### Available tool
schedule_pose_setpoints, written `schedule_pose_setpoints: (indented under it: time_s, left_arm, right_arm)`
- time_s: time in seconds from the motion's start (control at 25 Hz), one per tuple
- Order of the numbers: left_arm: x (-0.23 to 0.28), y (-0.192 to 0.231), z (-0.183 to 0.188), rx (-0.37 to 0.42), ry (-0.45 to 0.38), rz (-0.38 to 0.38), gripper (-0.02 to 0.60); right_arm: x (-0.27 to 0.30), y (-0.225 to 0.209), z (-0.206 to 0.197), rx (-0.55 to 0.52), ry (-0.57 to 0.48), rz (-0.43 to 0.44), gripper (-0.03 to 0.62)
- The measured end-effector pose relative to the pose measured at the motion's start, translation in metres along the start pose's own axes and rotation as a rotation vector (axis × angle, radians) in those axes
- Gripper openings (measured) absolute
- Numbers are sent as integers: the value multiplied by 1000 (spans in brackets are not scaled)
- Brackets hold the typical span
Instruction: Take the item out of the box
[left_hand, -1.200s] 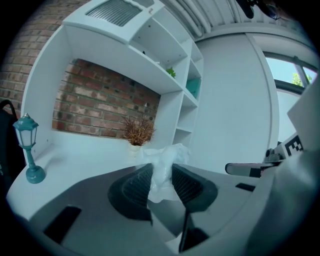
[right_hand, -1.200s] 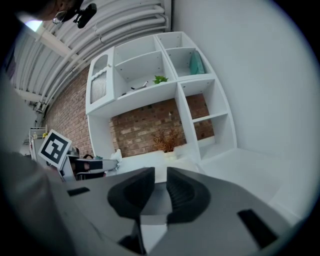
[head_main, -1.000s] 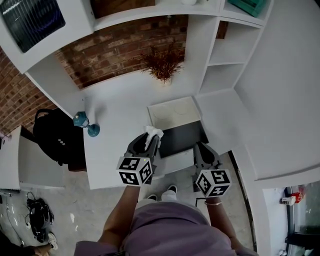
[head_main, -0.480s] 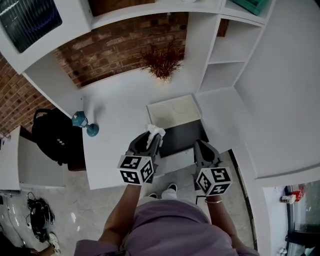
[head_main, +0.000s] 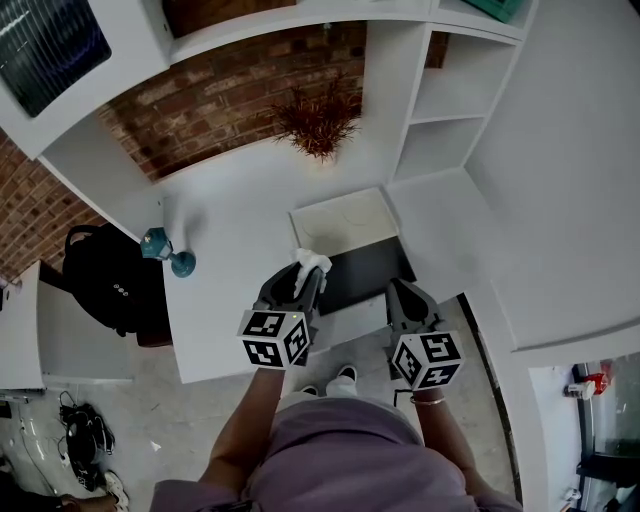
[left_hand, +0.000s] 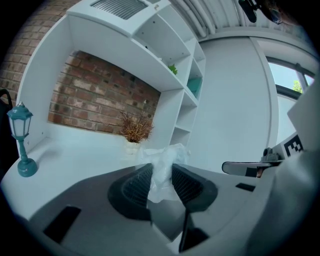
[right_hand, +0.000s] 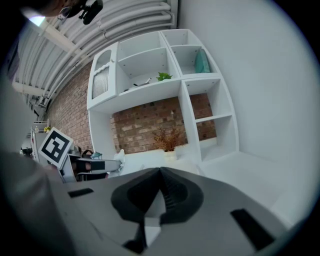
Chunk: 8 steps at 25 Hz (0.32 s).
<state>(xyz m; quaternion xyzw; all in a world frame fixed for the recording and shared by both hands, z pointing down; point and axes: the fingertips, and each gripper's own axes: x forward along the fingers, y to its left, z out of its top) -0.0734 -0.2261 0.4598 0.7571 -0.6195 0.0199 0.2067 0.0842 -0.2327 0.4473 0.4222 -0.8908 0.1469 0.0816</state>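
The open box (head_main: 352, 292) lies on the white table in the head view, its dark inside showing and its white lid (head_main: 343, 224) flipped back toward the wall. My left gripper (head_main: 303, 280) is raised just left of the box, shut on a crumpled clear plastic bag (head_main: 309, 264). In the left gripper view the plastic bag (left_hand: 164, 169) bulges up between the ribbed pads (left_hand: 137, 186). My right gripper (head_main: 400, 295) hovers at the box's right front corner, shut with nothing in it; in the right gripper view the right gripper (right_hand: 161, 186) has its jaws pressed together.
A teal lamp ornament (head_main: 168, 250) stands at the table's left edge, and a dried plant in a pot (head_main: 318, 127) sits against the brick wall. White shelving (head_main: 435, 100) rises at the right. A black backpack (head_main: 110, 280) rests on a chair to the left.
Both grippers stay nearly where they were, with the bag still pinched in the left. The view has shifted slightly.
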Motion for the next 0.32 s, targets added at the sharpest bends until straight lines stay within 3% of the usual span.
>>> schedule_pose_setpoints:
  time_s: [0.32]
  left_arm:
    - [3,-4,1,13,5,-2,126]
  right_arm:
    - [-1,-1,-3,0,10,-2,2]
